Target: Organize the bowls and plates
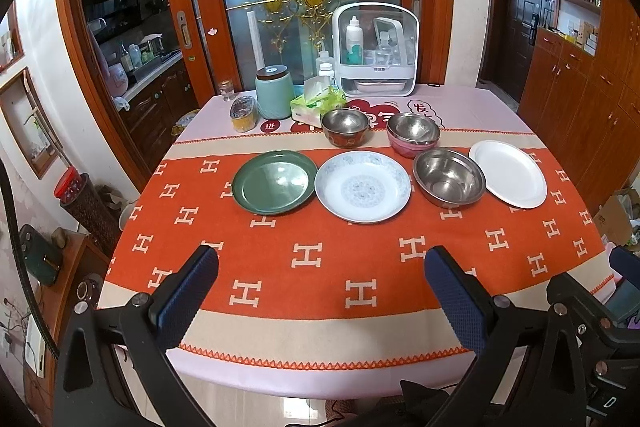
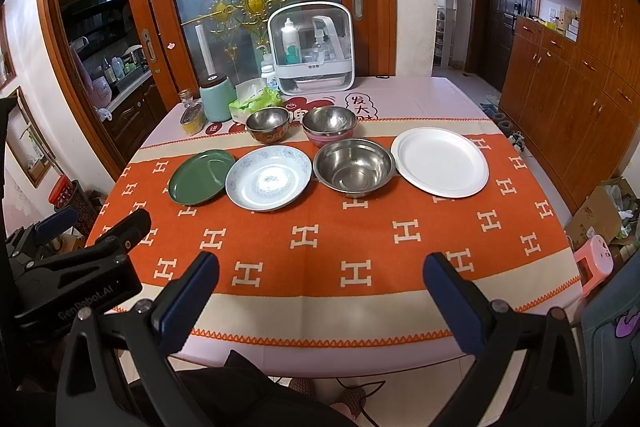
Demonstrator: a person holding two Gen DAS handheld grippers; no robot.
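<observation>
Orange cloth with white H shapes covers the table [image 1: 360,291], and all the dishes sit in the middle of the frame, well apart from both tools. Front row, left to right in both views: green plate [image 1: 274,182], patterned white plate [image 1: 362,187], big steel bowl [image 1: 449,177], plain white plate [image 1: 508,173]. Behind them are two smaller steel bowls, one with a dark red outside [image 1: 345,127], one pink [image 1: 413,135].

My guess is they're spread in a loose row so each can be grabbed by its rim without bumping a neighbour. The two left plates nearly touch, and the big bowl sits just beside the white plate. Nothing is stacked yet, so the sorting looks not yet begun.

Left gripper [image 1: 320,291] hangs at the bottom of its frame with its blue pads spread wide and nothing between them. Right gripper [image 2: 320,291] is the same: wide apart, empty, near the table's front edge. Probably just lined up before a first reach.

Upper middle of the frame has clutter at the table's back: a mint canister [image 1: 273,93], a tissue pack [image 1: 316,103], a white storage box with bottles [image 1: 374,51]. Behind that is a wood-framed glass door with gold ornament; kitchen at upper left, wooden cabinets at right.
</observation>
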